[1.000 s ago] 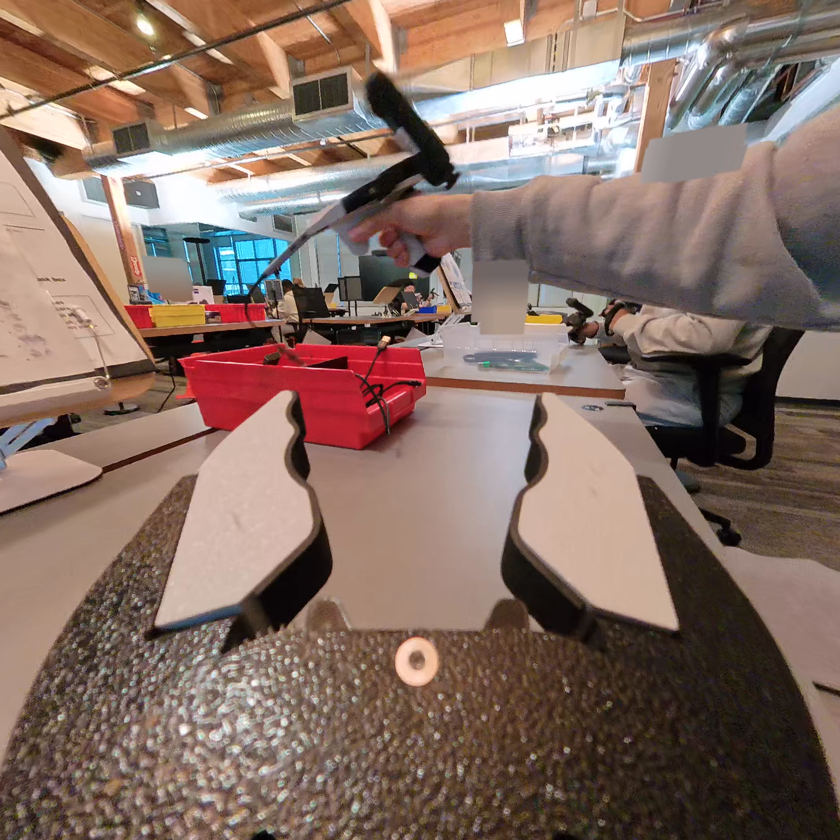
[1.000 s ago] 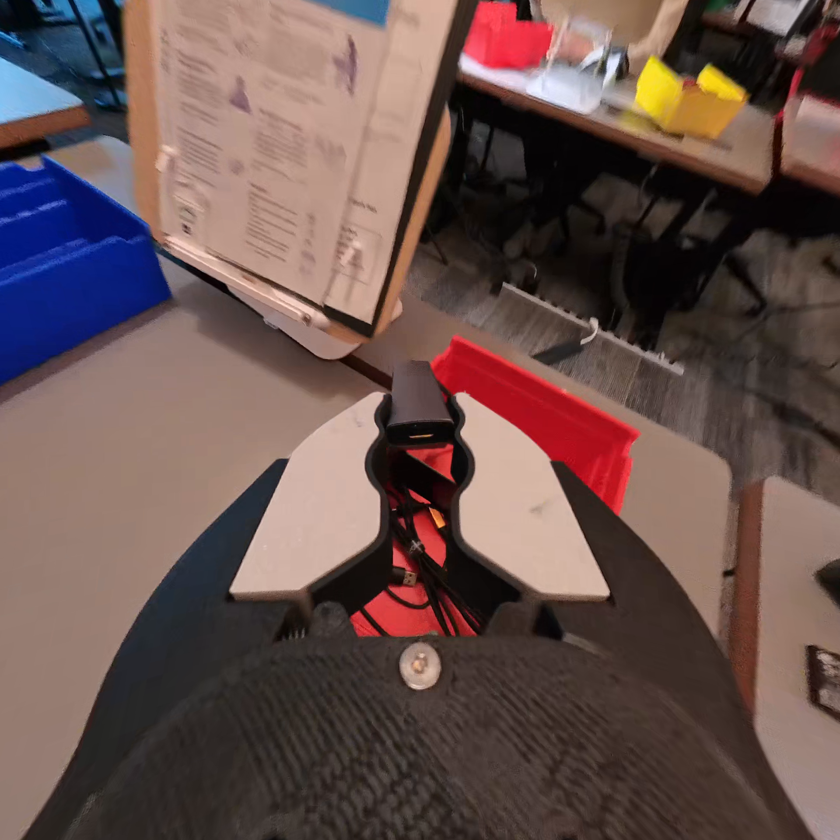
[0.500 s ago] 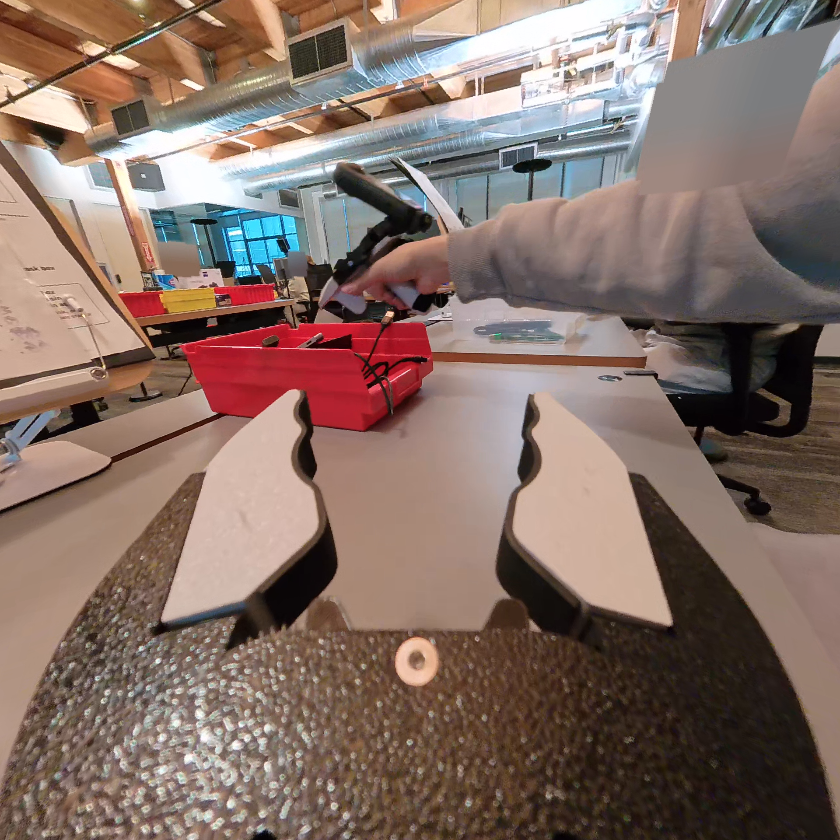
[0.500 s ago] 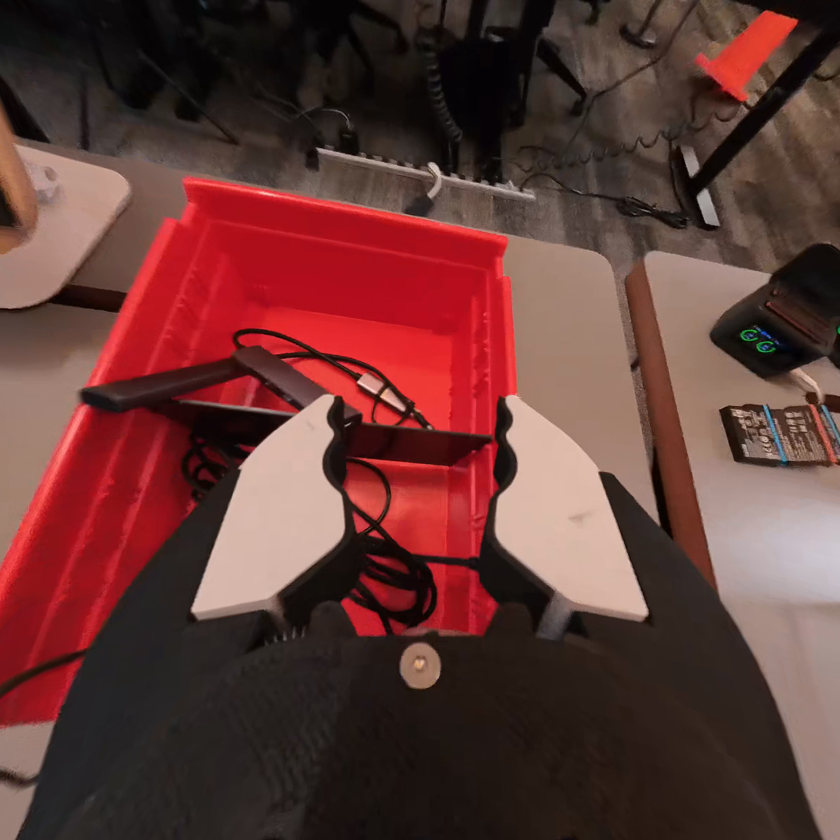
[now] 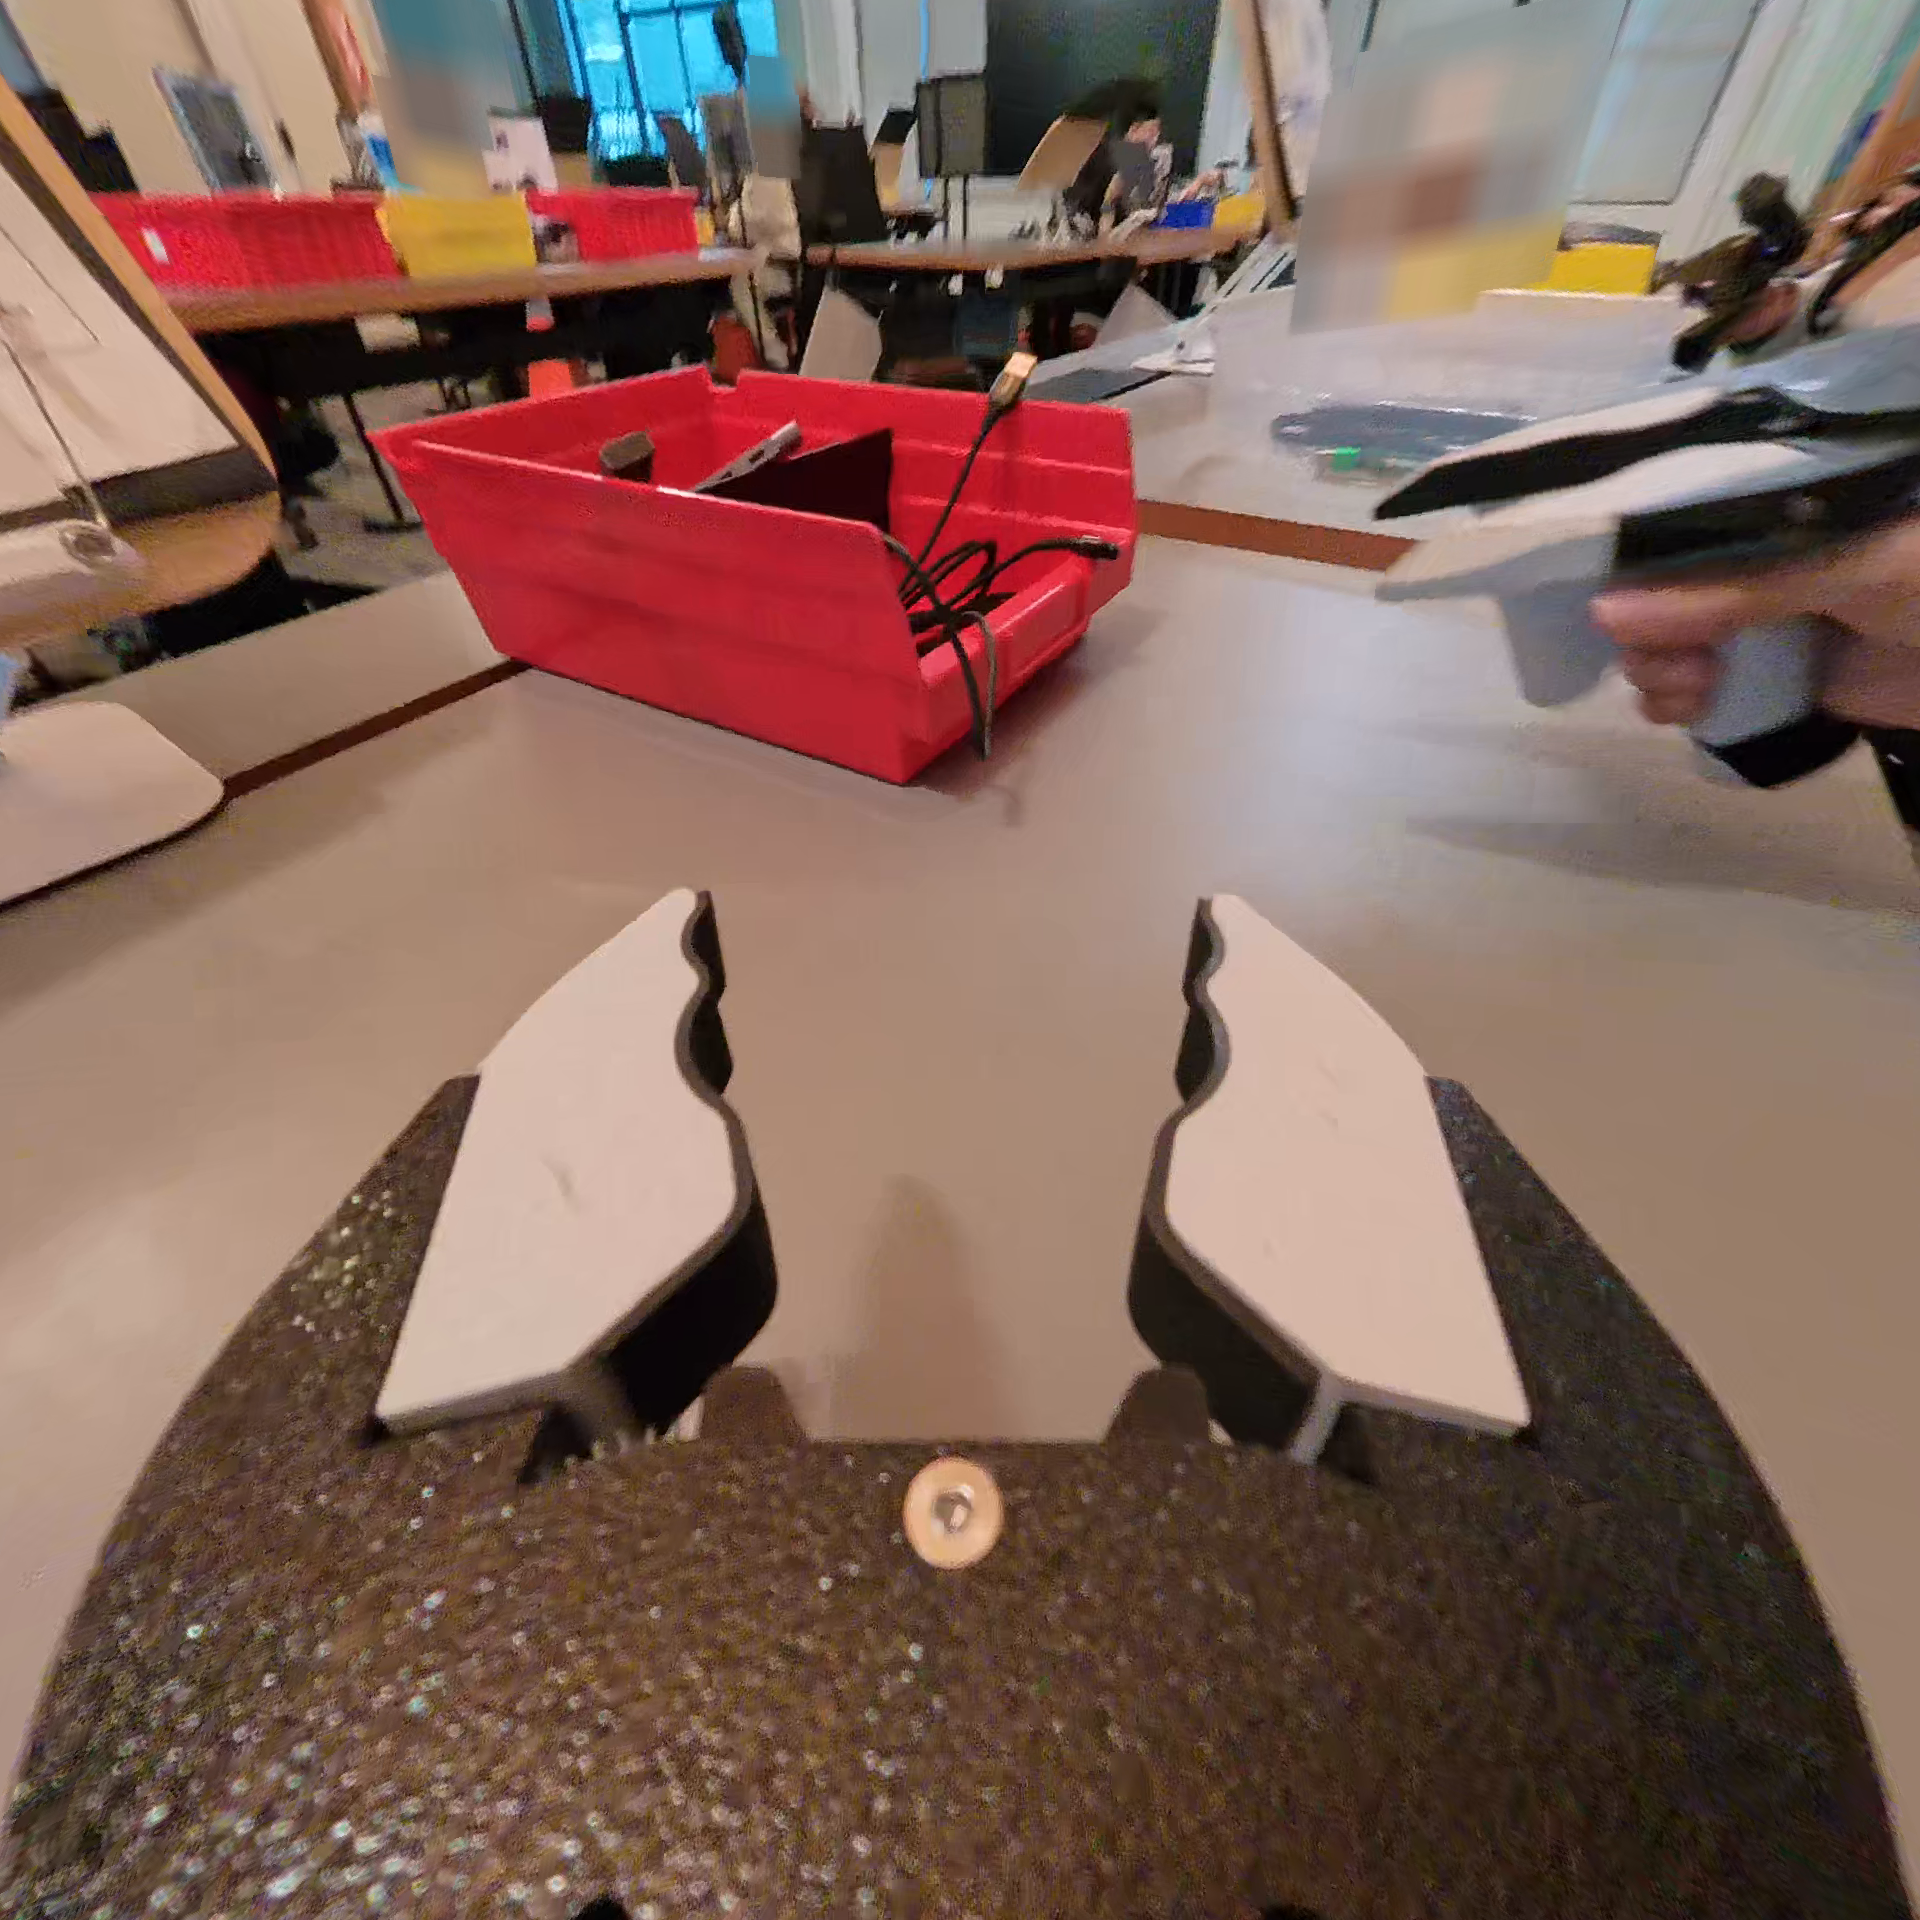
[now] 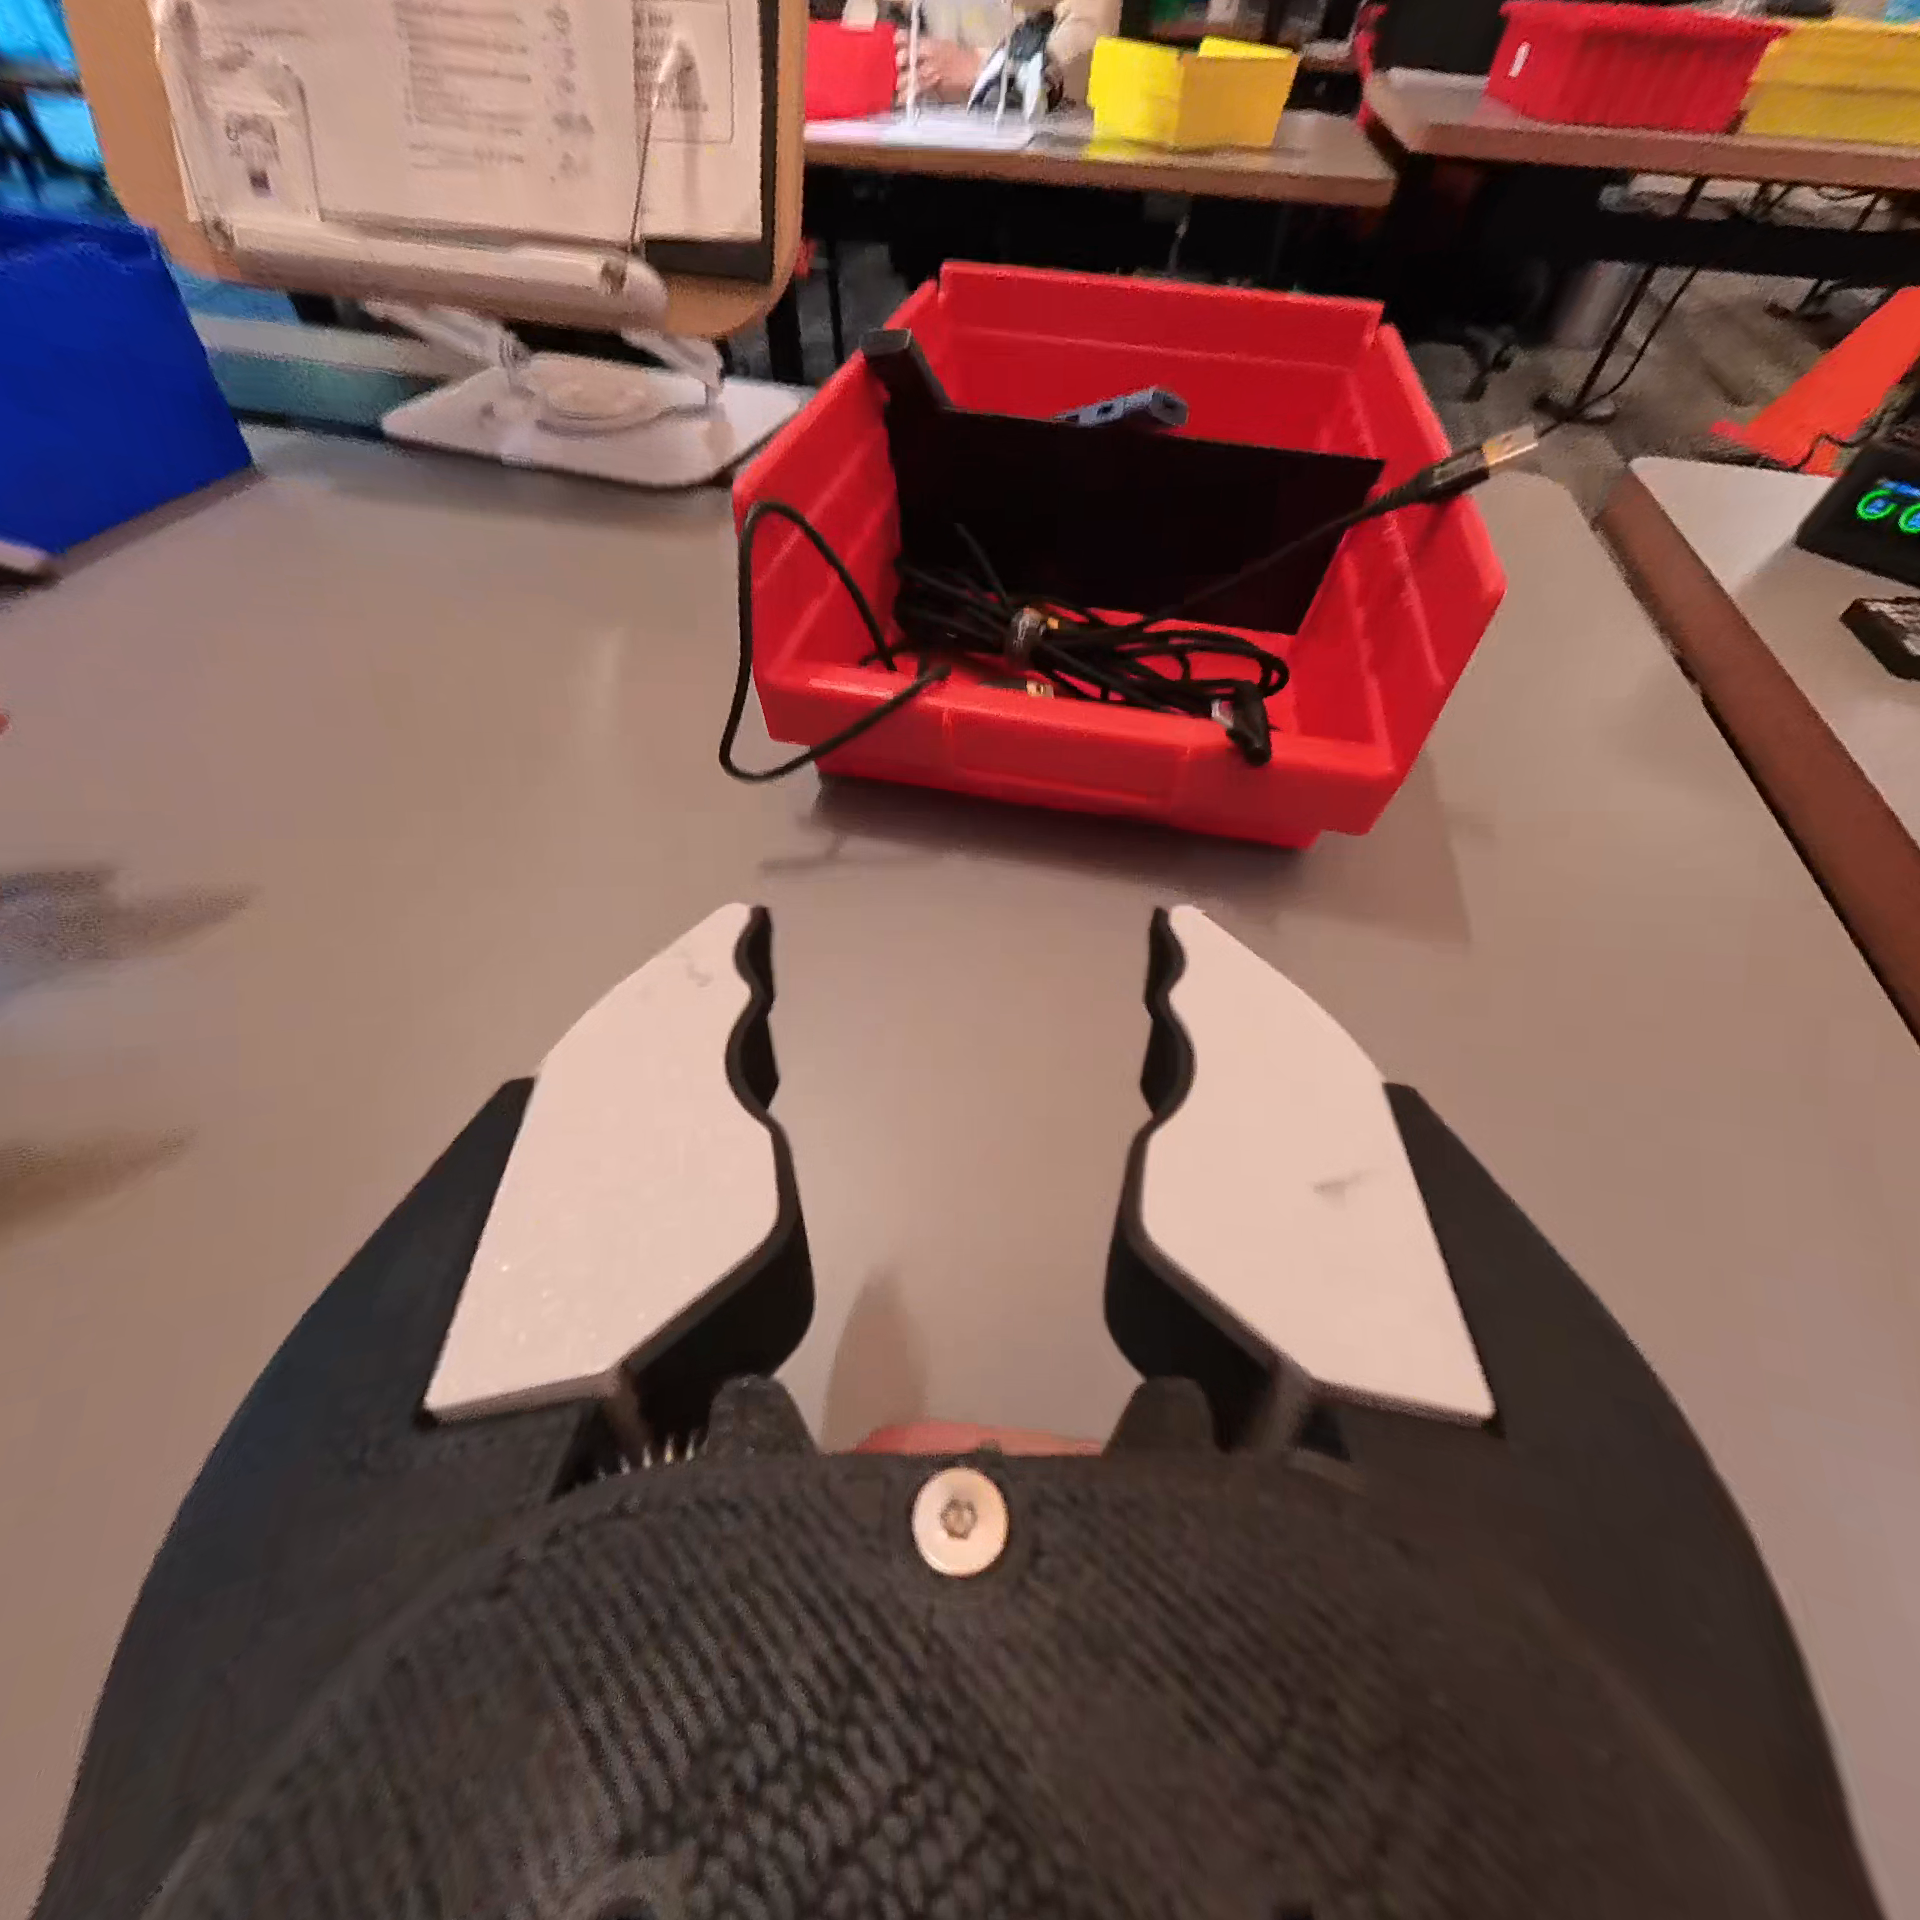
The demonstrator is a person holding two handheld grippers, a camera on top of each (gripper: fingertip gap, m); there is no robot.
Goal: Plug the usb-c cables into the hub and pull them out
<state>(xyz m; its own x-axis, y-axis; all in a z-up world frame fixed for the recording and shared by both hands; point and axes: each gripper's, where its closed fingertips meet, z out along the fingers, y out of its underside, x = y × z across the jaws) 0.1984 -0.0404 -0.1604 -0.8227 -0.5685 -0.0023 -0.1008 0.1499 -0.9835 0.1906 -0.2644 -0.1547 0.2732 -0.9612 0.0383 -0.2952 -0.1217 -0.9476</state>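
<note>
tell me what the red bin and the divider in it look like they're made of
Red bin: probably moulded hard plastic, with glossy, even colour and ribbed walls. Divider: a thin, flat, matte black sheet, perhaps plastic or card; I cannot tell which.

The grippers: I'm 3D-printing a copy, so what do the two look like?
Left gripper: speckled, glittery black body, two pale grey fingers with wavy black inner pads, and a silver screw at the centre. Right gripper: the same build, but a matte, ribbed black body. No cables or markings show.
</note>
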